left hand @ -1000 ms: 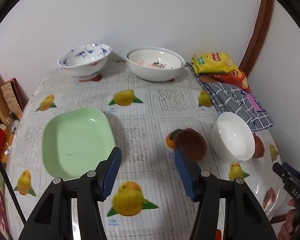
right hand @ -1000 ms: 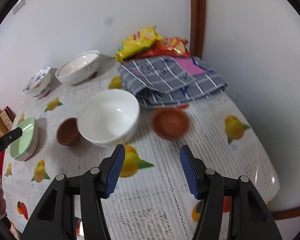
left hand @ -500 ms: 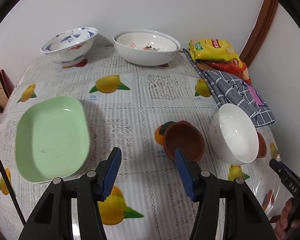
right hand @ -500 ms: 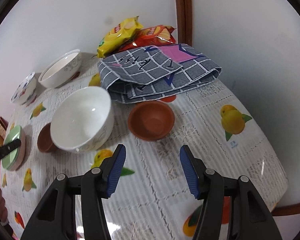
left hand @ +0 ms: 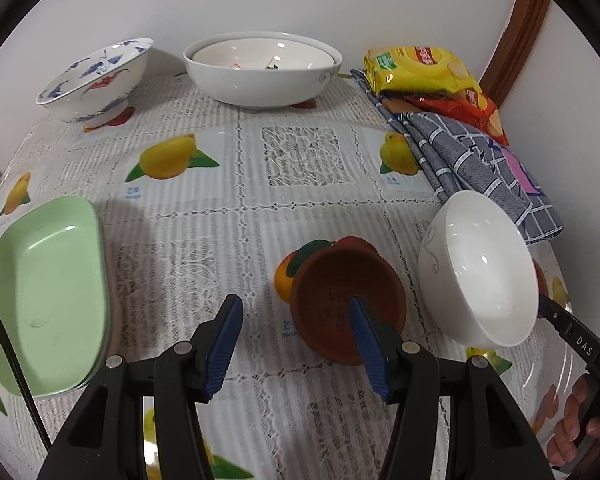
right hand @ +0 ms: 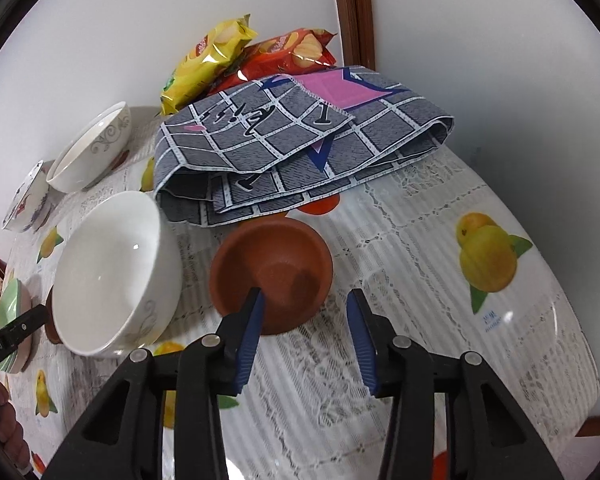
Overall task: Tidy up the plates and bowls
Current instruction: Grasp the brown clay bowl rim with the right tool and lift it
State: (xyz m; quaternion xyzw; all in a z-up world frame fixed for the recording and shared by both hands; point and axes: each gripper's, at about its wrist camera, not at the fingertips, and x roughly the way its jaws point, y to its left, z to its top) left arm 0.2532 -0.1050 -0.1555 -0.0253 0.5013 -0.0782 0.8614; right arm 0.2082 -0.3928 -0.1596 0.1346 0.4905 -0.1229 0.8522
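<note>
Two small brown bowls flank a white bowl (left hand: 480,272) on the fruit-print tablecloth. My left gripper (left hand: 296,308) is open over the left brown bowl (left hand: 340,300): its right finger hangs over the bowl's inside, its left finger outside the near rim. My right gripper (right hand: 304,298) straddles the right rim of the other brown bowl (right hand: 276,264). Its jaws are closing, and the pads do not press on the rim. The white bowl (right hand: 112,272) sits just left of it. Stacked green plates (left hand: 44,296) lie at the left.
A large white bowl (left hand: 260,68) and a blue-patterned bowl (left hand: 96,80) stand at the back by the wall. Snack bags (left hand: 420,68) and a folded grey checked cloth (right hand: 300,148) fill the back right corner. The table edge (right hand: 560,360) curves close on the right.
Both grippers have come forward and down, each closing in on its brown bowl. The right gripper's jaws have narrowed; the left's stand as before.
</note>
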